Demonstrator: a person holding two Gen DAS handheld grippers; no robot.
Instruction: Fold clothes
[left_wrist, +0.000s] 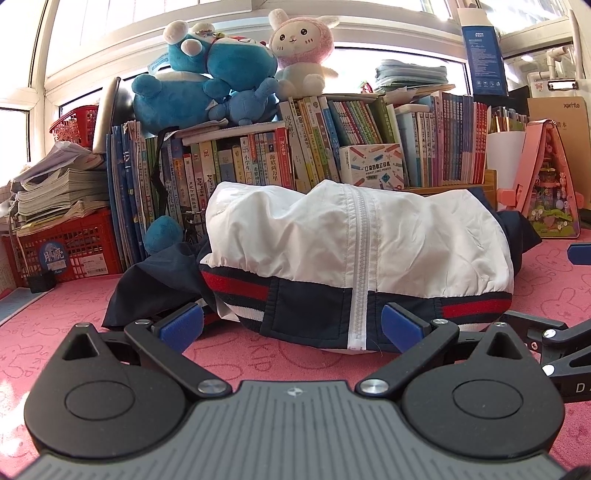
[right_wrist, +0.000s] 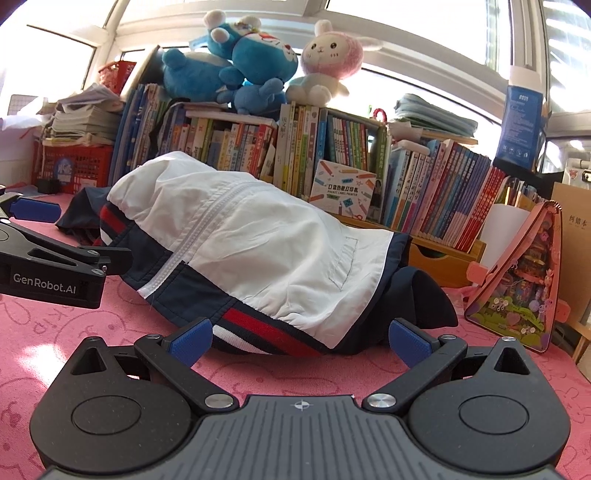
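Left gripper (left_wrist: 291, 326): fingers spread wide, empty, low over the pink mat just in front of the jacket hem; one blue pad (left_wrist: 181, 326) sits near the hem's left end, the other beside the zipper's lower end
Right gripper (right_wrist: 300, 341): fingers likewise spread and holding nothing; aimed at the hem's right corner, pads just short of the striped band
Jacket (left_wrist: 354, 240): white body, navy-and-red ribbed hem, white zipper (left_wrist: 360, 266) closed; it lies bunched and humped on the table (left_wrist: 66, 306), in front of the row of books (left_wrist: 236, 162); navy sleeves spill out on both sides of the jacket
Stage, as judged: folding hardly begun; the garment looks unflattened
Doing it well: likely take the hem at two points well apart, either side of the zipper; pinch only the top layer plus ribbing, then lift evenly so the body drapes flat
Risk: catching one layer alone; dragging a sleeve under the jacket
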